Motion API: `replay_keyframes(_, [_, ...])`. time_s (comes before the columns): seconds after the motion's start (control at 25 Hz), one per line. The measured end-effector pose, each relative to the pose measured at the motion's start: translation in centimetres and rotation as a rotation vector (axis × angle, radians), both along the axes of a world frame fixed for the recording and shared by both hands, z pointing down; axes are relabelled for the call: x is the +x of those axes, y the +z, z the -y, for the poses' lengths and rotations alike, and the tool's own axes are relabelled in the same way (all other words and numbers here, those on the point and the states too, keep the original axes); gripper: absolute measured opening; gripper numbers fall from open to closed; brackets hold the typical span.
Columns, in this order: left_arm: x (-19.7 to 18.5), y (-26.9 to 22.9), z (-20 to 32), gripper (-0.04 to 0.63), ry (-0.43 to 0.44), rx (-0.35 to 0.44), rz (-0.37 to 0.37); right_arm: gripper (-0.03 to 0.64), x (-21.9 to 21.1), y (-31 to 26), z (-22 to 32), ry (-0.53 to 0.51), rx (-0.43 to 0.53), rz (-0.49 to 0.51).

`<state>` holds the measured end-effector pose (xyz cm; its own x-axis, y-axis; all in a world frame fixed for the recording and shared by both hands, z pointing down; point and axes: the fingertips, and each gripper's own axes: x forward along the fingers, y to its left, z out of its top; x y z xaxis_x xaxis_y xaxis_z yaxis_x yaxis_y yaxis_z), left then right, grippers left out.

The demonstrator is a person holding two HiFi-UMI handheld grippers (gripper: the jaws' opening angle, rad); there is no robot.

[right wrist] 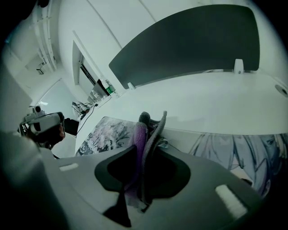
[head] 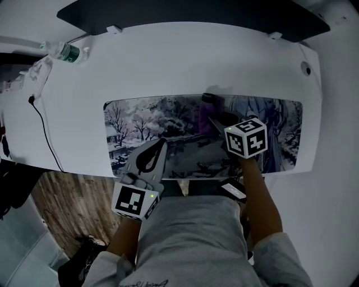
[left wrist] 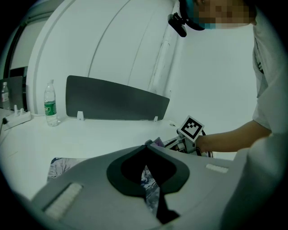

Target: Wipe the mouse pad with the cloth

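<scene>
A long printed mouse pad lies along the near edge of the white desk. My right gripper is shut on a purple cloth, which it holds bunched on the middle of the pad. In the right gripper view the cloth stands up between the jaws of that gripper, with the pad below. My left gripper hovers over the pad's near left part, shut with nothing in it. In the left gripper view its tips meet above the pad.
A water bottle stands at the desk's far left, beside a power strip. A black cable runs over the left edge. A dark divider panel lines the back. Wooden floor shows below the desk's left corner.
</scene>
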<state>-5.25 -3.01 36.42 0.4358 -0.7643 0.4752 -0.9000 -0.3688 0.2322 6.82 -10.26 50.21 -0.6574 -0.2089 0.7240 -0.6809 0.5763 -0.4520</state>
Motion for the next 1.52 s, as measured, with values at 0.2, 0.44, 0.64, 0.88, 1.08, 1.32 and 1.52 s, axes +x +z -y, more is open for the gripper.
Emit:
replay_keyframes(0.2, [3.2,-0.1,0.5,0.02,0.016,-0.002,0.009,0.1,4.3,0.0,0.7,0.022,0.004,-0.006])
replay_keyframes(0.44, [7.5,0.2,1.3,0.02,0.038,-0.012,0.001,0.1,9.8,0.0,1.6,0.057,0.011,-0.015])
replay_keyframes(0.64, [11.2,0.3,1.8,0.02,0.067,-0.01,0.0,0.1,14.5,0.0,2.4,0.08,0.024,-0.033])
replay_keyframes(0.88, [14.1,0.3,2.4,0.02,0.095,-0.013,0.0,0.1,20.1,-0.2,3.2,0.128,0.03,-0.061])
replay_keyframes(1.08, [15.9,0.4,2.7,0.02,0.107,-0.014,0.006,0.101,23.9,-0.2,3.9,0.152,0.034,-0.076])
replay_keyframes(1.32, [17.7,0.7,3.1,0.02,0.123,-0.024,0.016,0.101,28.3,-0.1,5.0,0.185,0.039,-0.094])
replay_keyframes(1.52, [18.8,0.9,3.5,0.02,0.137,-0.022,0.016,0.103,32.8,0.0,6.1,0.261,0.042,-0.114])
